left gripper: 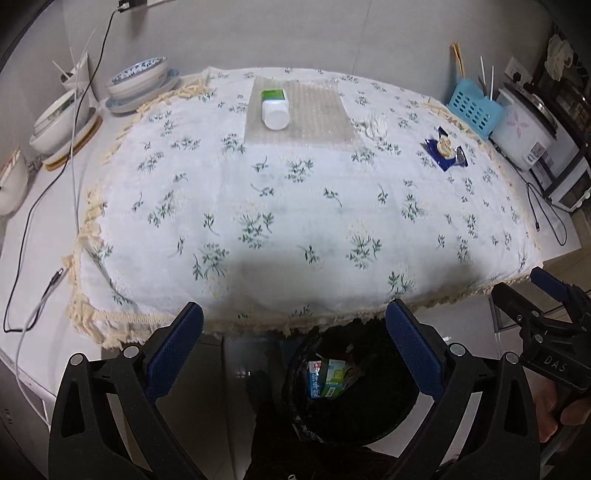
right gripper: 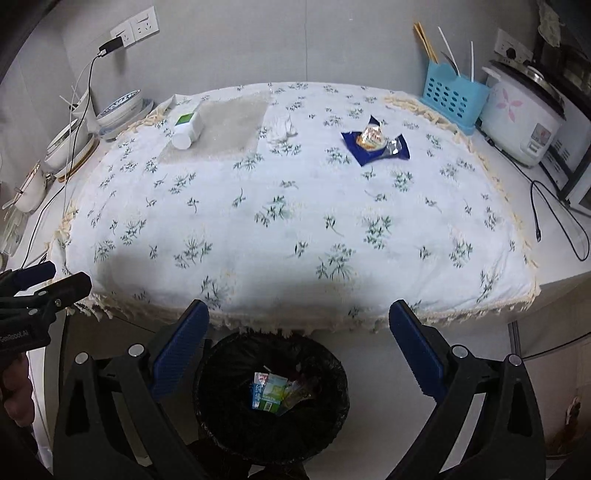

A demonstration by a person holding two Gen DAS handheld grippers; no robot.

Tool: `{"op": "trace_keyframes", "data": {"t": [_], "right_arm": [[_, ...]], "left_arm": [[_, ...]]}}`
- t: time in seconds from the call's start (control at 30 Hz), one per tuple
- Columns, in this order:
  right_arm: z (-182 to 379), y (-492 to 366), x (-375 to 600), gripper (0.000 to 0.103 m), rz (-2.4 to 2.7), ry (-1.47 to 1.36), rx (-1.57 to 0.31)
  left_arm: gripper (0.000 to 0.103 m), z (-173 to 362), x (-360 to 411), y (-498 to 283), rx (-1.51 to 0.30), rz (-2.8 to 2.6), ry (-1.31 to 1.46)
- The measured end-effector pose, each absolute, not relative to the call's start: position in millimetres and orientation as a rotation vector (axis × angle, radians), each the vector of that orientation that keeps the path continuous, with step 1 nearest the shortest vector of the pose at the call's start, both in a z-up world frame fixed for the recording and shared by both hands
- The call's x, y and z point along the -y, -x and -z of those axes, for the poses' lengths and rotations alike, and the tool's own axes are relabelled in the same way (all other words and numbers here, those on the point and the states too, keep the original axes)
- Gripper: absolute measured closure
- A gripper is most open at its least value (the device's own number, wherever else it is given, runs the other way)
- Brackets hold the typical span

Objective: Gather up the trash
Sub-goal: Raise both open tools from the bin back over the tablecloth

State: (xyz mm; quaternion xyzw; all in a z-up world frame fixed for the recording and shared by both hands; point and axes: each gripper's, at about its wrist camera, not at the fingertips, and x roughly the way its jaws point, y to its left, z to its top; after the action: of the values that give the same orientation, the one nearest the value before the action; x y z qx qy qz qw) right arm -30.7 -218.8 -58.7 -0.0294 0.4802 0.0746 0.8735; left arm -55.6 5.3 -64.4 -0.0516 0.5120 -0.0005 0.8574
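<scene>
— Below the table's near edge, a black-lined trash bin with a flattened blue-green carton and other scraps inside. On the floral tablecloth?

— Toward the far side: a white bottle lying on its side on a sheet of bubble wrap, a crumpled white tissue just beside the sheet, and a blue snack wrapper further right.

— Left gripper?

— Spread wide, nothing between the blue pads, hanging above the bin at the cloth's fringe. Right gripper likewise wide and empty, bin rim fully visible between its arms.

— Differences between the views?

— From the left wrist, bin partly hidden behind the right-hand finger; bowls larger at far left; the other gripper at the right edge, with part of a hand below it. From the right wrist, wall sockets with a plugged charger, absent from the other view; blue utensil basket and rice cooker clearer; the other gripper at the left edge.
</scene>
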Motion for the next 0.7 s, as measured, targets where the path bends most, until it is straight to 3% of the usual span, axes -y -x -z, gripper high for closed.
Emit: {"op": "trace_keyframes", "data": {"t": [0.7], "right_arm": [[25.5, -55.7, 194.9, 0.009, -0.154, 0.06, -0.957]], "left_arm": [[0.006, 33.6, -37.8, -30.8, -1.052, 0.002, 0.106]]}}
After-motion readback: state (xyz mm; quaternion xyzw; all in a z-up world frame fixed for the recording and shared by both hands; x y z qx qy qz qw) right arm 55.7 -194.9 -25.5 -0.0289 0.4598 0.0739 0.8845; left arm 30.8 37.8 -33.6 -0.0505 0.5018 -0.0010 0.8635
